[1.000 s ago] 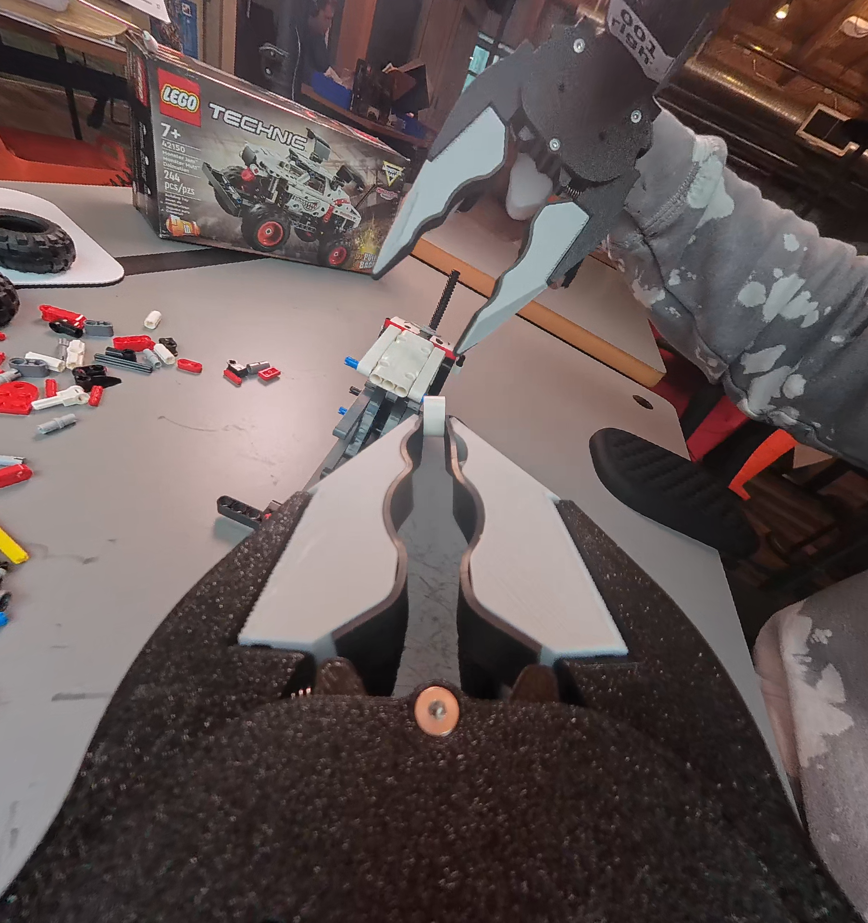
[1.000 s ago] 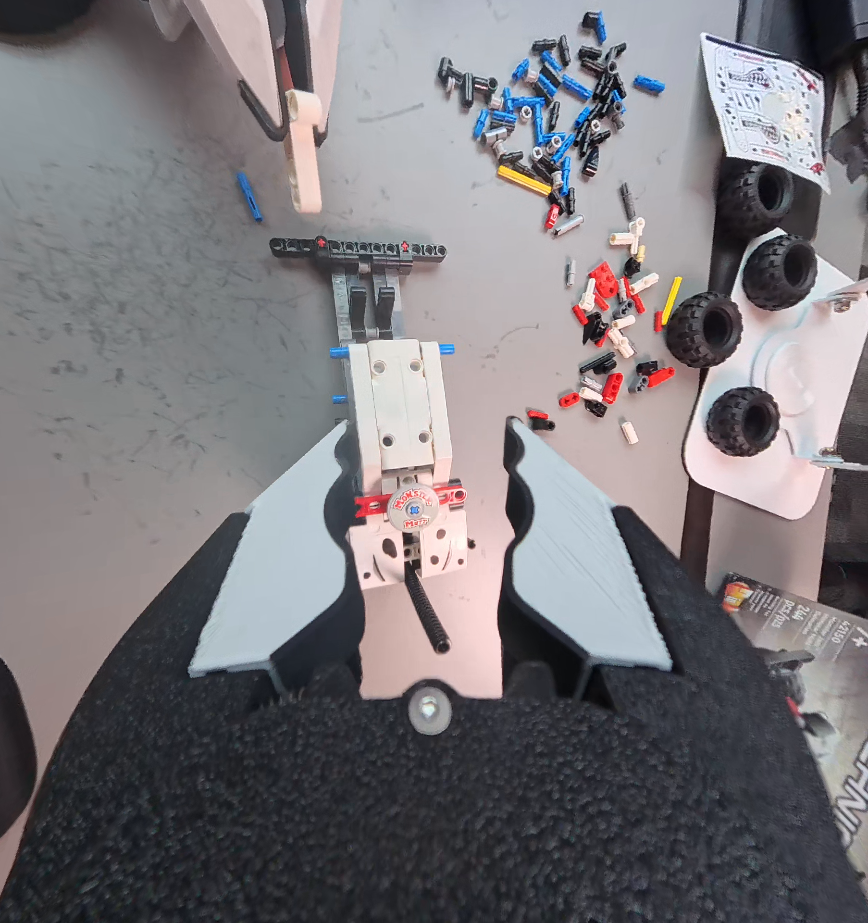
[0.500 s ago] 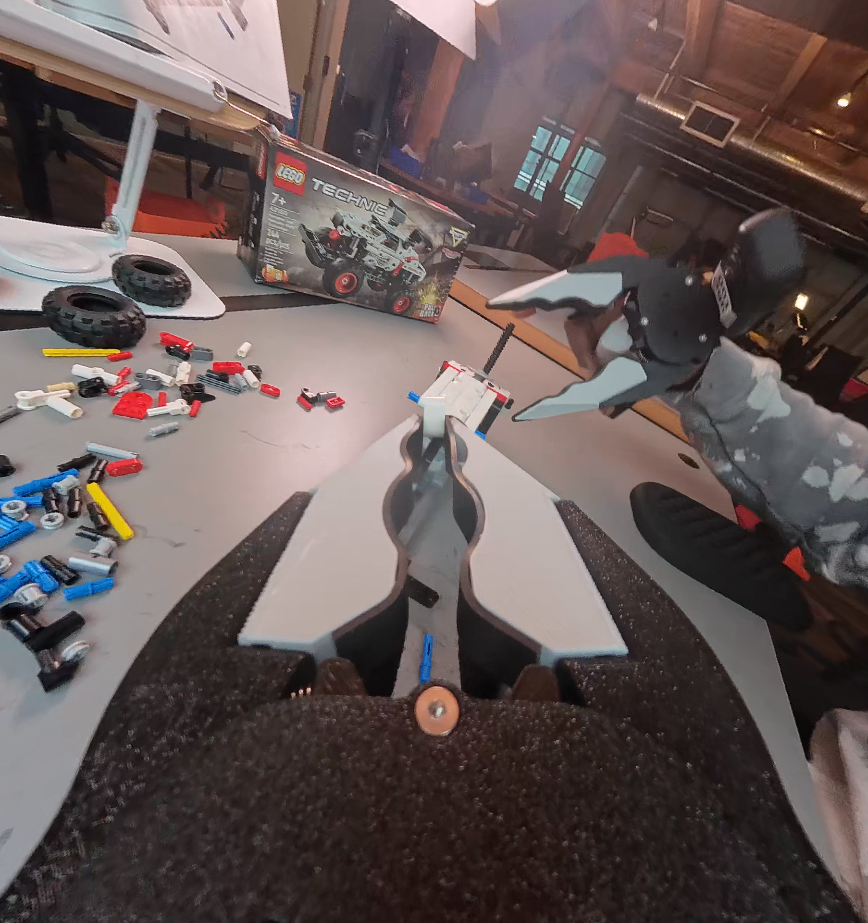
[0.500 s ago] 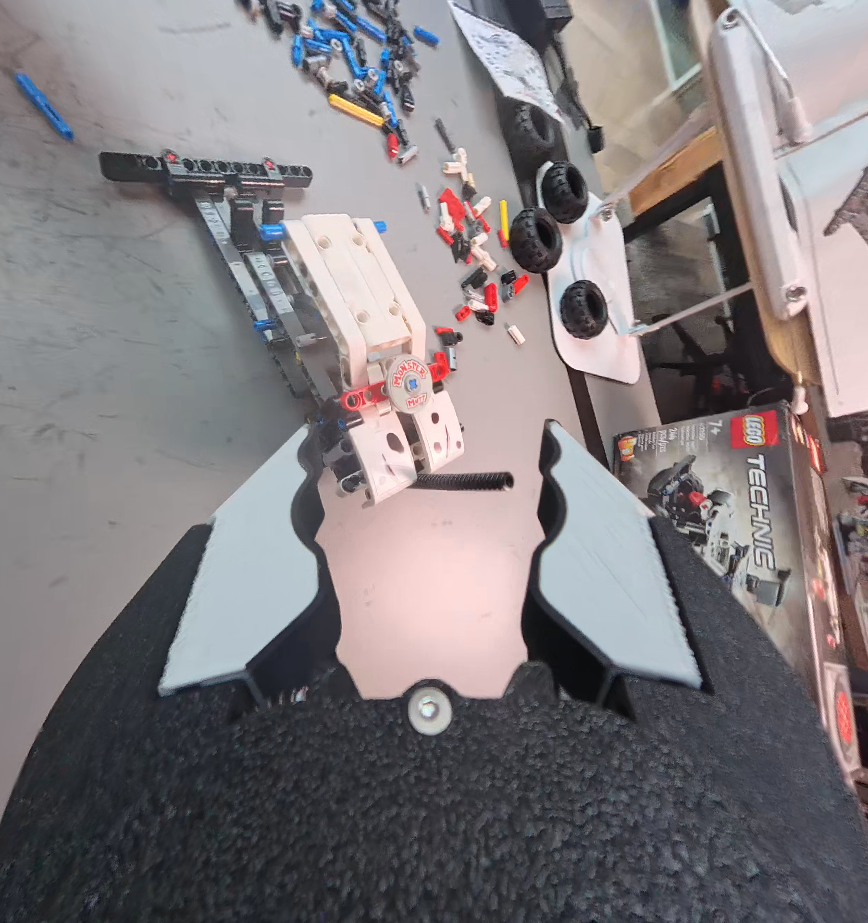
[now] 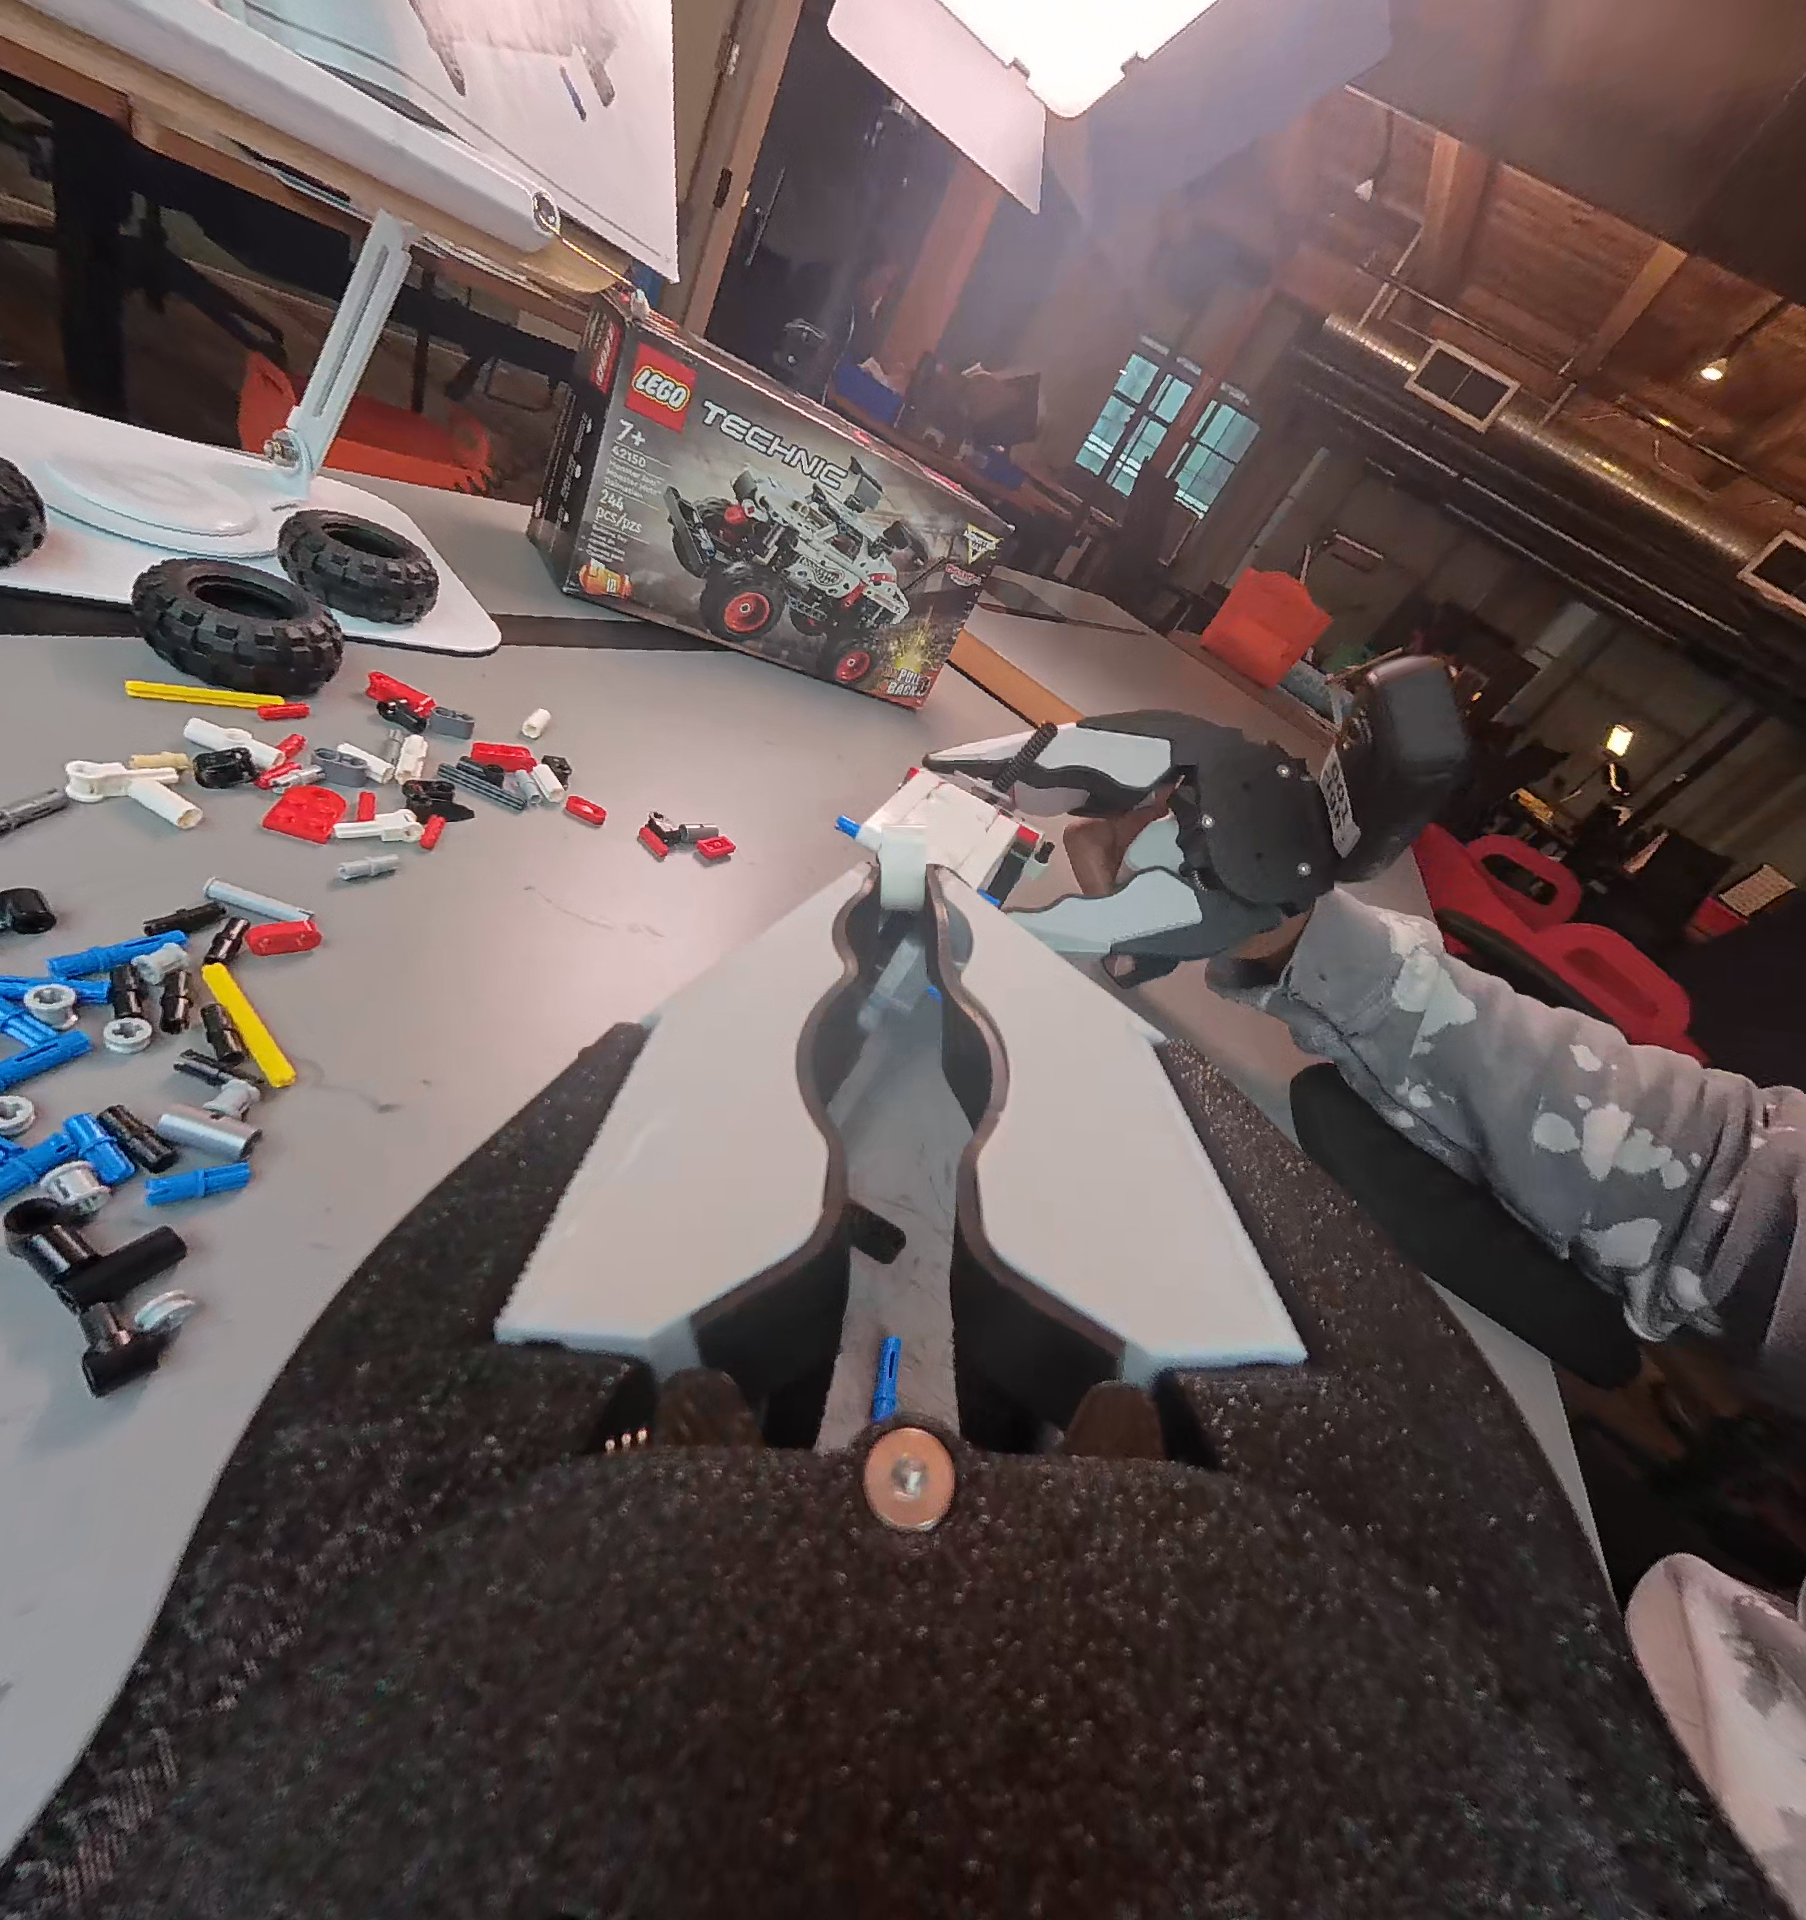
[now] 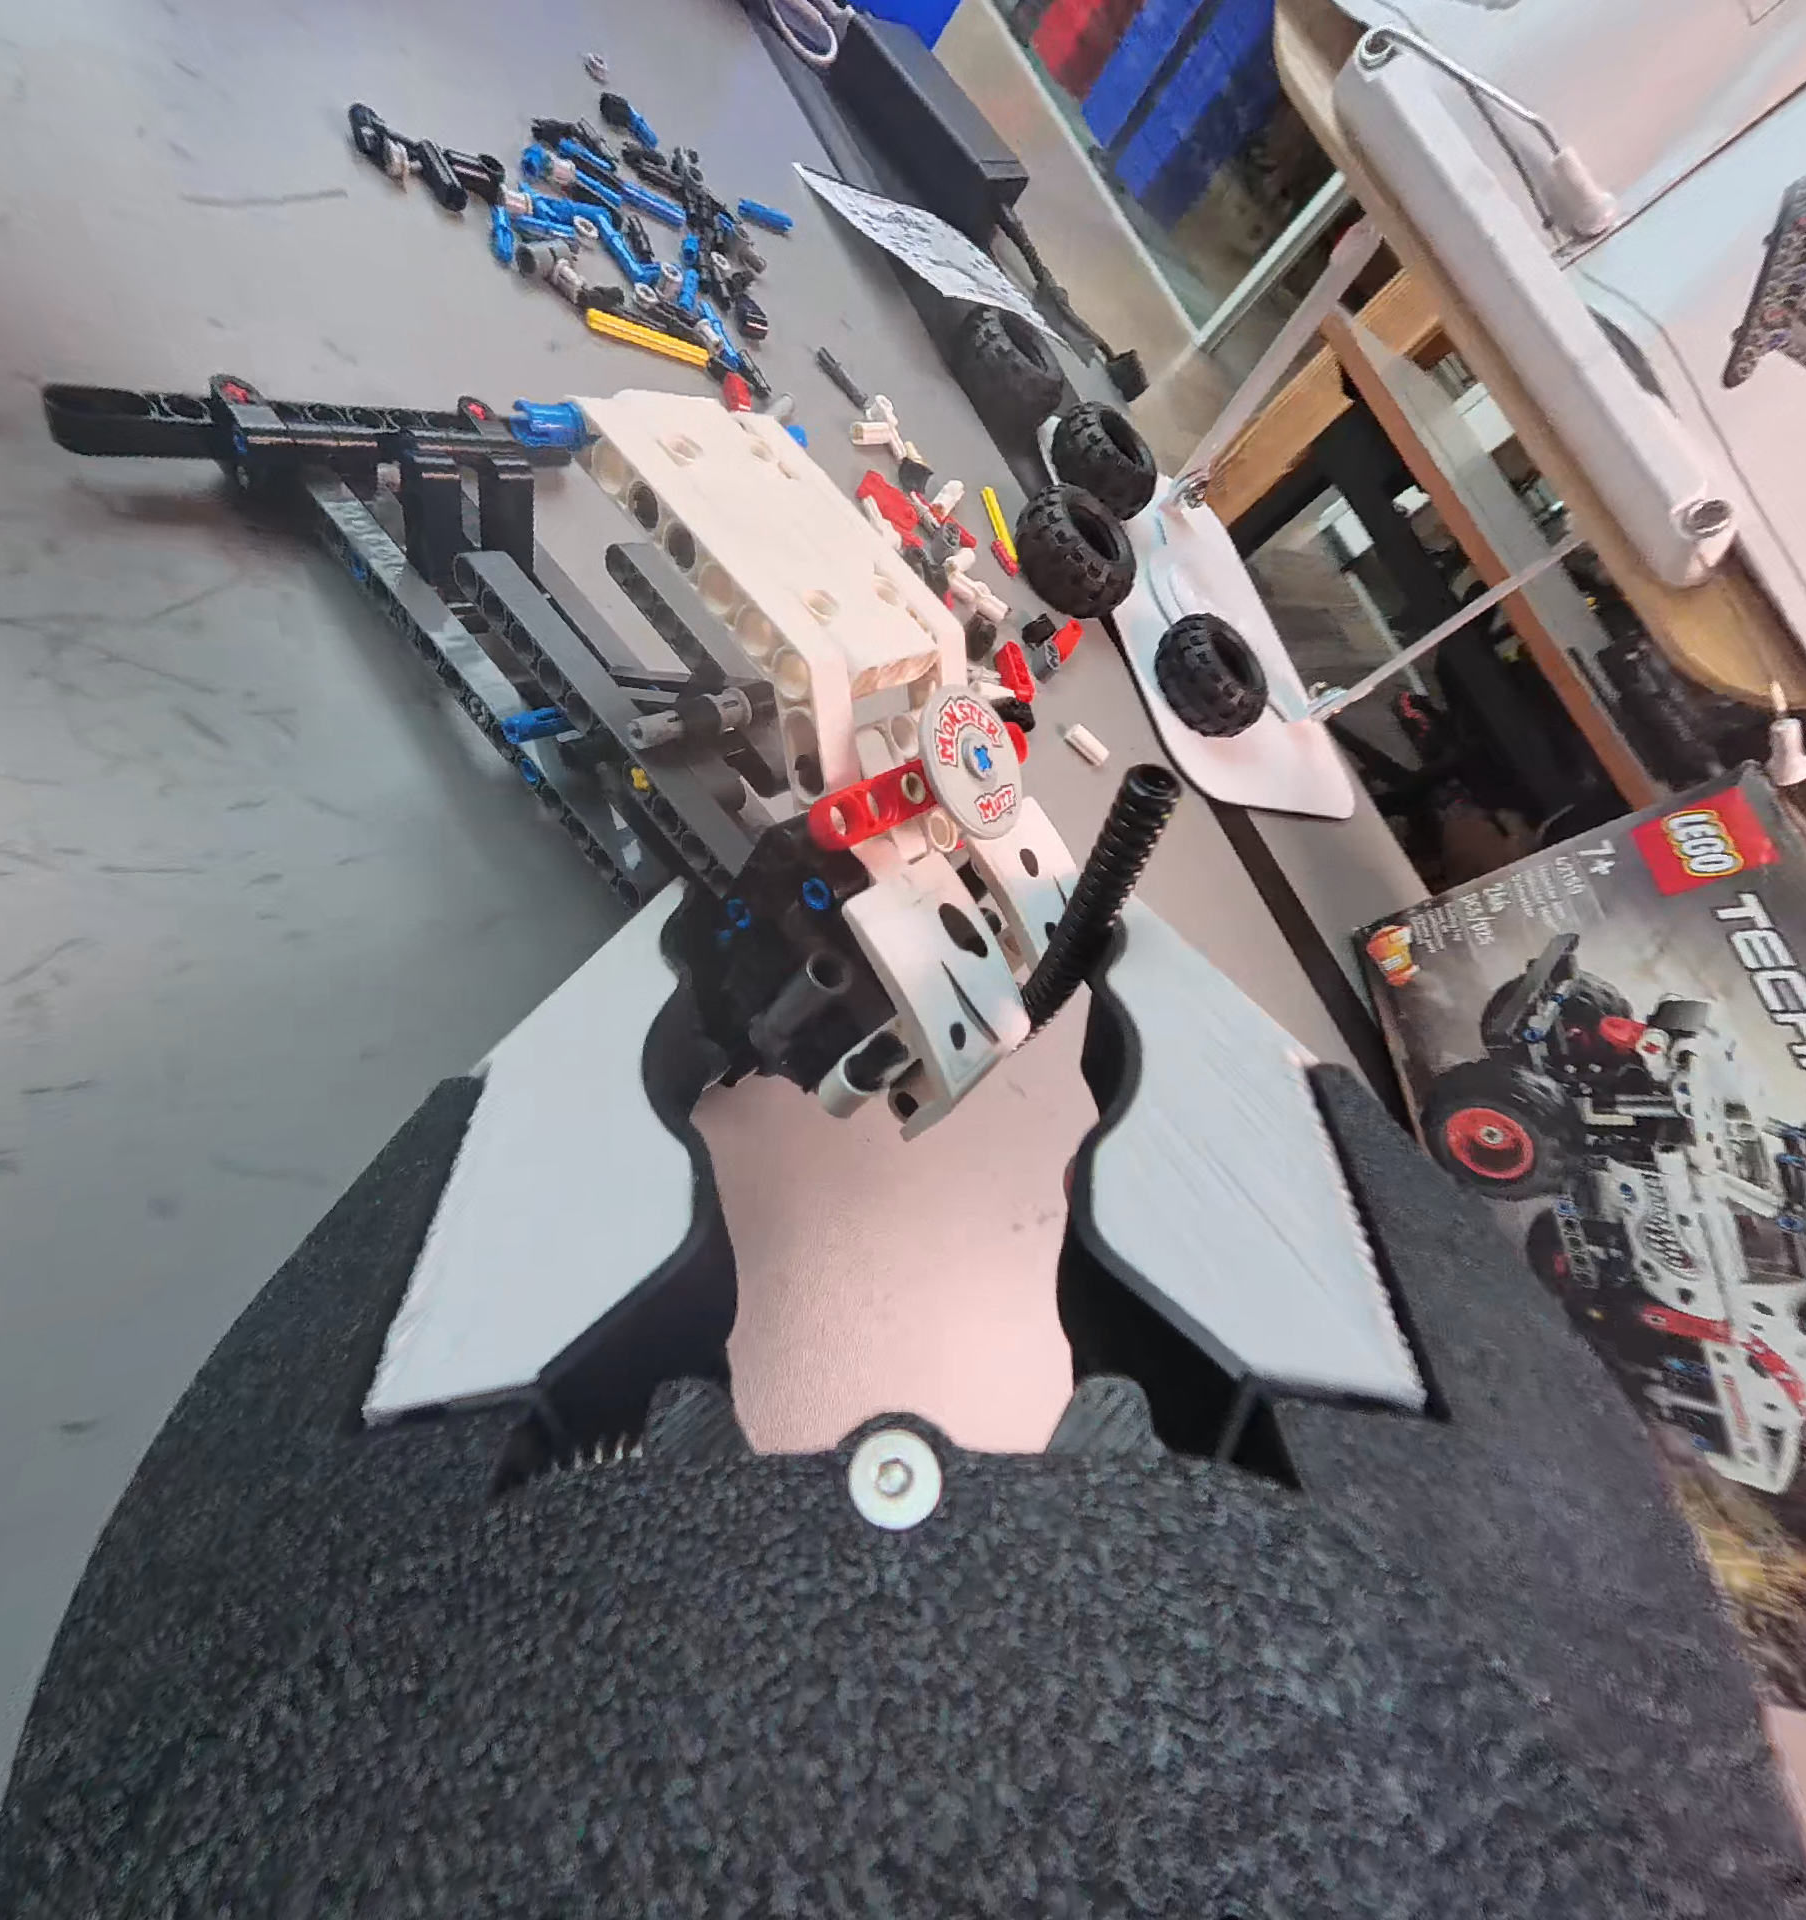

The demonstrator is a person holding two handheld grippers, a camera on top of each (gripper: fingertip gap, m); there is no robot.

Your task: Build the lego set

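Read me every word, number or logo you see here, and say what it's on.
I won't quote writing; it sits here:
Set box: logo, title, numbers, legible.
Round disc on the half-built model: two legible words.
Sticker sheet: too small.
White tag on the right gripper: blurred.

Matt grey table (image 6: 151,727), glossy plastic model (image 6: 774,540), cardboard box (image 5: 753,530)
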